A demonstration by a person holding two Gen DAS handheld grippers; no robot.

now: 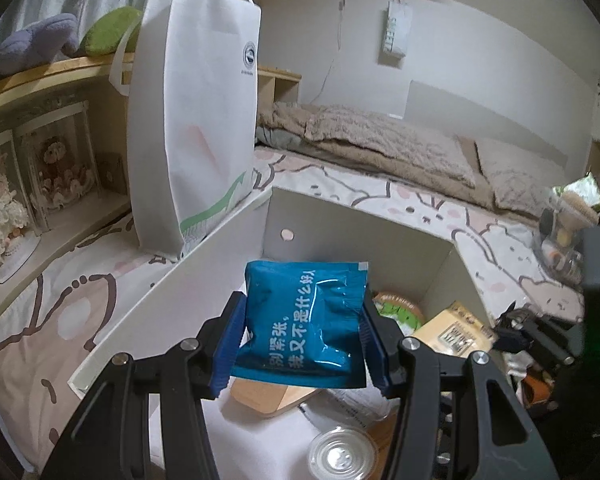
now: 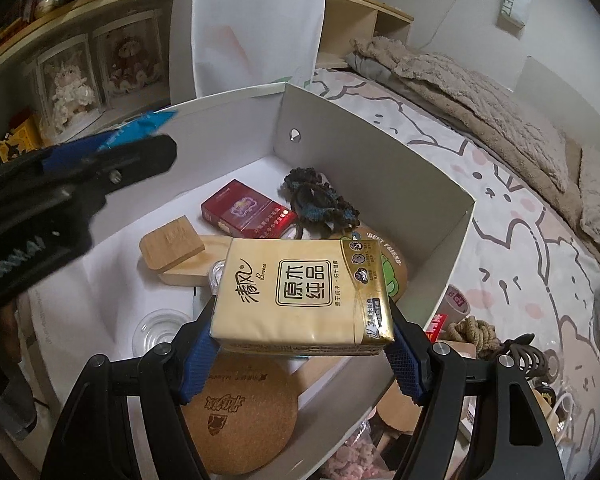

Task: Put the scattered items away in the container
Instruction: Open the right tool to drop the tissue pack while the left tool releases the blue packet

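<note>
My left gripper (image 1: 302,344) is clamped on a blue sachet (image 1: 304,320), blue pads pressing its two side edges. The sachet is held above the white box (image 1: 228,236), over its open top. My right gripper (image 2: 300,344) is clamped on a yellow tissue pack (image 2: 304,296), held flat and also above the box.

Box contents, right wrist view:
- red carton (image 2: 246,214) near the far wall
- dark scrunchie (image 2: 320,202) just beside the carton
- bamboo block (image 2: 172,246) resting on a wooden board (image 2: 188,272)
- round cork coaster (image 2: 240,404) at the near end
- clear lid (image 2: 156,330) beside the coaster
- printed round coaster (image 2: 388,260), partly hidden by the tissue pack

Surface: the box sits on a bed (image 2: 520,240) with a pale cartoon-print sheet. More small items lie on the sheet outside the near right wall; I cannot identify most of them.

Room: a white tote bag (image 1: 196,120) stands upright against the far left of the box. A folded beige blanket (image 1: 380,144) lies at the far end of the bed. A wooden shelf (image 1: 40,80) runs along the left, with boxed dolls (image 1: 4,208) under it and plush toys (image 1: 40,44) on top. White walls behind.
</note>
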